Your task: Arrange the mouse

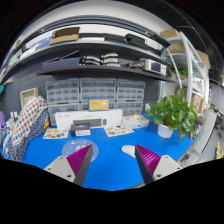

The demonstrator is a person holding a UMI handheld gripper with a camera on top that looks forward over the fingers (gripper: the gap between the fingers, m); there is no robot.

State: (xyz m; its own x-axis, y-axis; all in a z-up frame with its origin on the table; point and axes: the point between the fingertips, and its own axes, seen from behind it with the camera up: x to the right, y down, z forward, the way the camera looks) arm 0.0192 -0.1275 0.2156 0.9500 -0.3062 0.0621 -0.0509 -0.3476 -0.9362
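Observation:
A pale grey mouse (128, 150) lies on the blue table (110, 165), just ahead of my right fingertip and touching or nearly touching its inner side. My gripper (113, 152) is open and empty, its magenta pads (78, 158) spread wide just above the table. A pale round mat (76, 147) lies ahead of the left finger, partly hidden by it.
A potted green plant (173, 115) stands at the back right. A white box-like device (82, 125) and loose papers (122, 128) lie at the back of the table. Drawer cabinets (95, 95) and loaded shelves (100, 55) are behind. A patterned object (30, 120) stands at the left.

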